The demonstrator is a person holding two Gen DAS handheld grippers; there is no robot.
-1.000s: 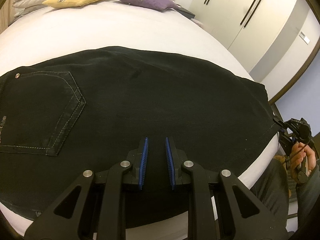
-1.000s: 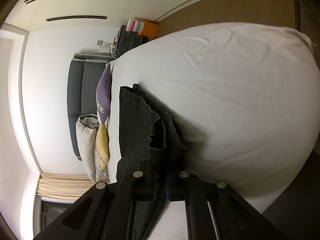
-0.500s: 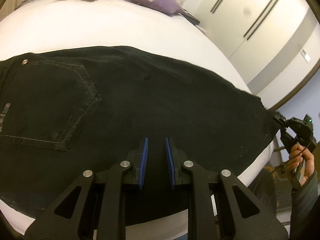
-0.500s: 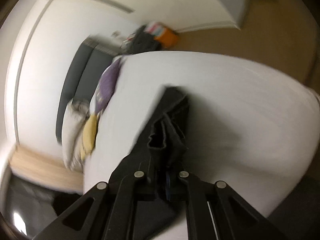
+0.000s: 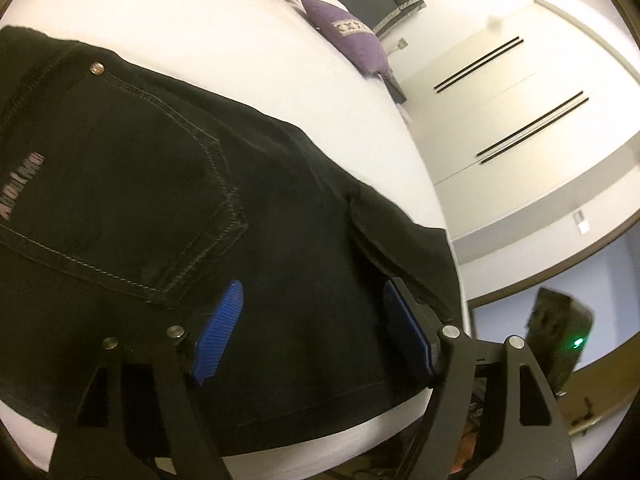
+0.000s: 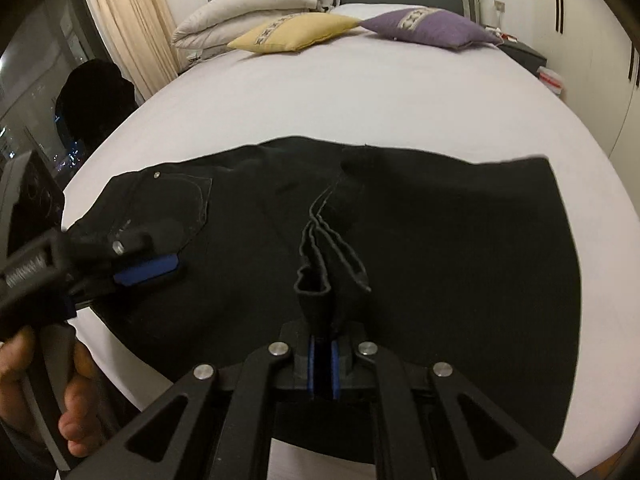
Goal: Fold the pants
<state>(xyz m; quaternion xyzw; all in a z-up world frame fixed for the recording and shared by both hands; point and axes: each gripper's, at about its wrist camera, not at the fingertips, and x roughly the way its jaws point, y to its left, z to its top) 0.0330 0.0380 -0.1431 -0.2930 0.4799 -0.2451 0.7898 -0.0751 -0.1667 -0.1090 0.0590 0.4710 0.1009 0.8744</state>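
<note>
Black denim pants (image 5: 168,208) run off the left edge; the pinkish lettering (image 5: 20,184) there is perhaps unreadable.

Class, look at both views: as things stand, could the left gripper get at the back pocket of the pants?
Probably yes. The left gripper is open and sits just beside the back pocket of the pants, with nothing lying over the pocket. The right gripper grips the hems farther along, out of its path.

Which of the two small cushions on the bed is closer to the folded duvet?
The yellow cushion: it lies right beside the folded duvet, while the purple cushion lies on its far side, toward the nightstand.
</note>
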